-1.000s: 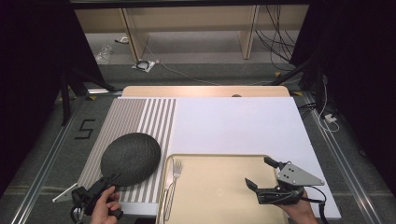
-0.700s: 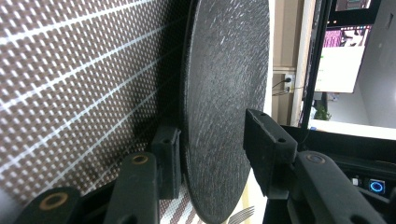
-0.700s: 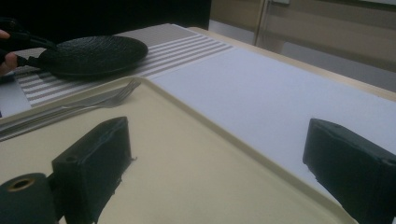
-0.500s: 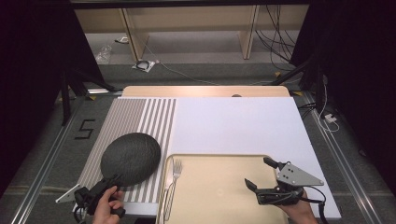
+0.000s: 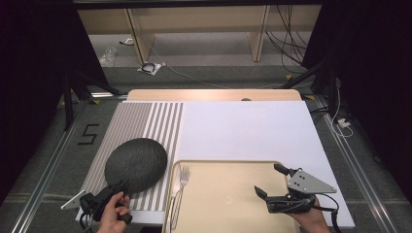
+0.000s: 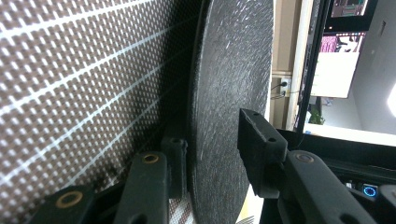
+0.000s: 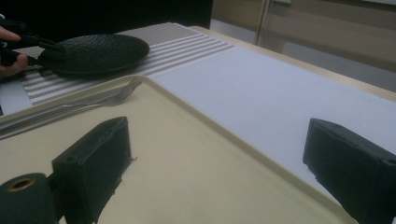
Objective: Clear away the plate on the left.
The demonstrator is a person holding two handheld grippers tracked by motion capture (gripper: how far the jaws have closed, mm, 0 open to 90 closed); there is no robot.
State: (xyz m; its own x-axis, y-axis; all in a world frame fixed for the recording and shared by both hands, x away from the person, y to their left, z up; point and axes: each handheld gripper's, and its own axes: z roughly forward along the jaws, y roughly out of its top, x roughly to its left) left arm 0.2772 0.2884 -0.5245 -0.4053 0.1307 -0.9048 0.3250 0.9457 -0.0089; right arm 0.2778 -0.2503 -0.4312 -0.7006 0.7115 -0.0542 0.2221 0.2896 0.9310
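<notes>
Your left gripper (image 5: 118,188) has just been closing its jaws over the near rim of the dark plate (image 5: 136,163) on the striped mat (image 5: 145,121), seemingly to lift it, while your right gripper (image 5: 268,182) hovers open and empty above the tray (image 5: 223,194), beside the fork (image 5: 180,187).

Looks like a lab or recording studio rather than a home. Black curtains (image 5: 29,73) hanging left and right of the desk (image 5: 252,131). Grey carpet beyond the desk, strewn with loose cables (image 5: 286,43). Metal floor rails (image 5: 43,179) alongside the desk, a taped number five (image 5: 87,134) just left of it. Lit computer screens (image 6: 334,60) glowing behind the desk, seen from the left tool's camera.
</notes>
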